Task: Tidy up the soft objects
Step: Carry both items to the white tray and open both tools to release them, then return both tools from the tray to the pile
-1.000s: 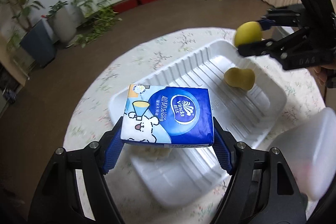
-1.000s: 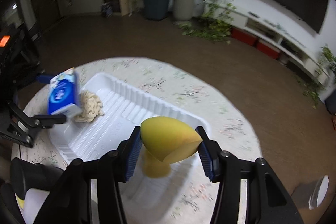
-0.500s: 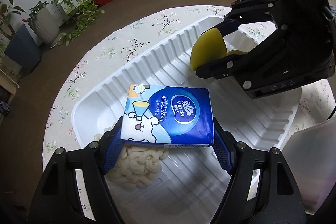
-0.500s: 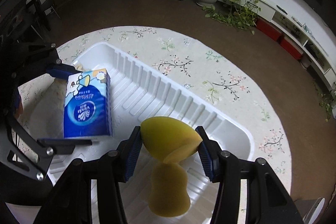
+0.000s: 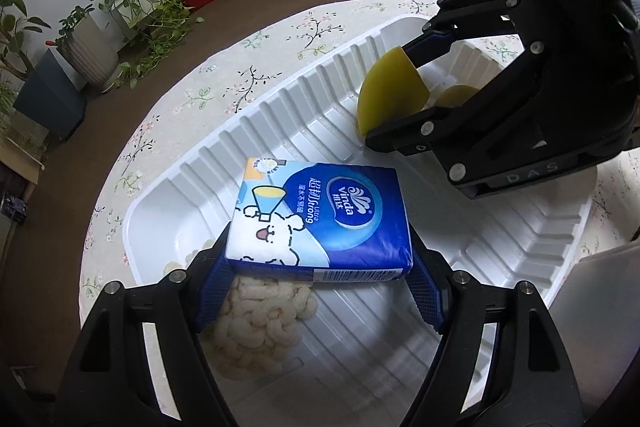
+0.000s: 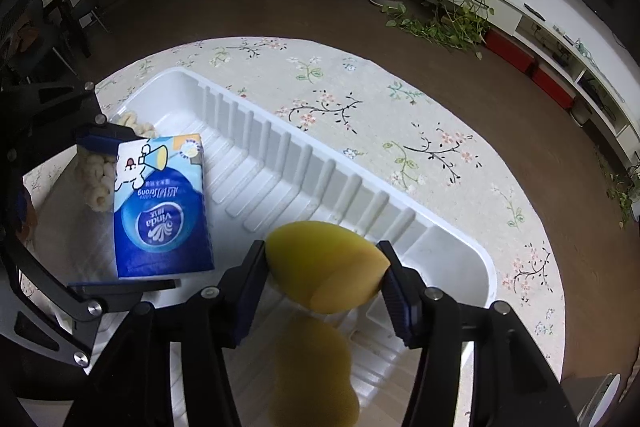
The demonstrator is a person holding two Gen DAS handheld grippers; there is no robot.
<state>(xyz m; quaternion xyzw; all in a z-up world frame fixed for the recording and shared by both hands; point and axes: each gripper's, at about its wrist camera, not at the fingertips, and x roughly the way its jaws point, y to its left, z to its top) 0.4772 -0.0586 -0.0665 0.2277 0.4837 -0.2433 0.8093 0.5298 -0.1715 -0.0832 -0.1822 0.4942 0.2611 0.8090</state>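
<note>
"Vinda Ultra Strong" on the blue tissue pack (image 5: 320, 219); "DAS" on the right tool (image 5: 408, 87).

The tissue pack (image 5: 320, 217) covers part of the cream knitted cloth (image 5: 256, 323); a second yellow sponge (image 6: 312, 371), blurred, runs off the right-wrist frame's bottom edge.

Middle of the tray (image 5: 352, 131) is wide open for me; fluffy cloth (image 5: 256, 323) and yellow sponge (image 6: 316, 375) hog both ends.

Glossy ribbed white plastic tray (image 5: 280, 115); shiny film-wrapped tissue pack (image 5: 320, 219); matt yellow sponge (image 6: 324, 263)
</note>
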